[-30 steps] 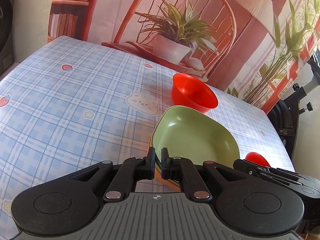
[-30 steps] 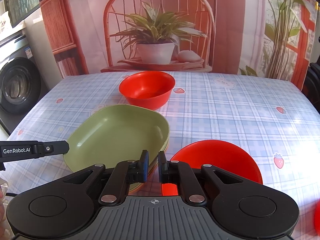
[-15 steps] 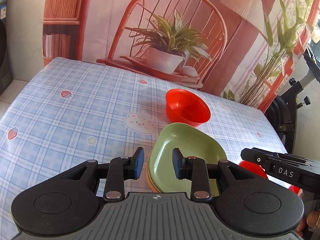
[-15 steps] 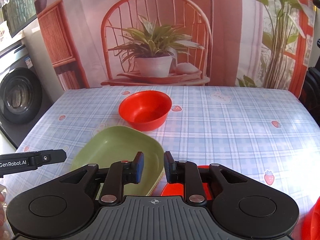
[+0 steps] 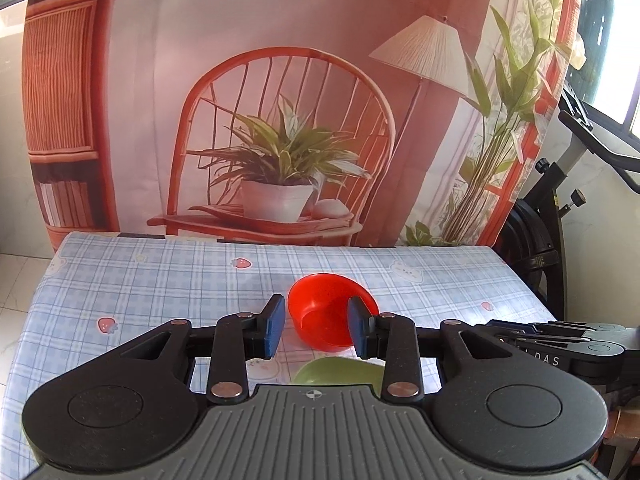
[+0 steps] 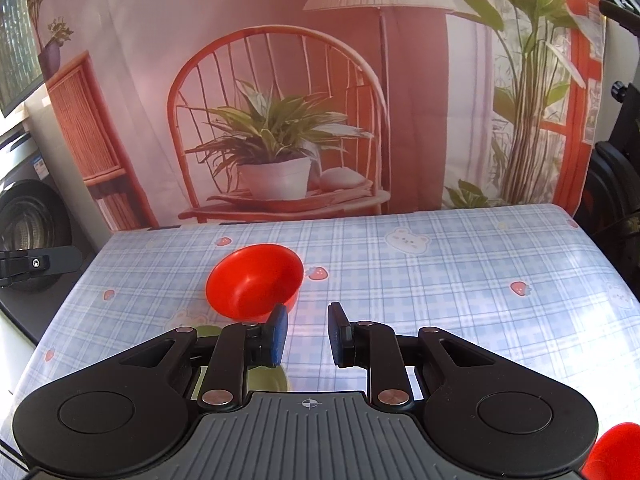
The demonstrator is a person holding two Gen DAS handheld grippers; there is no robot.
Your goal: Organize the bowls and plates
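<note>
Reading "DAS" on right hand-held gripper [image 5: 560,344]

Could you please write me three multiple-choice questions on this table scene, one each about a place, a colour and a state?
1. Where does the red bowl stand?
A. on the checked tablecloth
B. inside the green plate
C. on the floor

2. What colour are the pads on the claw fingers?
A. yellow
B. blue
C. white

3. What is between the fingers of the right claw?
A. a spoon
B. the red bowl's rim
C. nothing

Answers: 1 A, the bowl sits alone on the cloth, beyond the plate. 2 B, the inner faces show blue in both wrist views. 3 C, only tablecloth shows through the gap.
</note>
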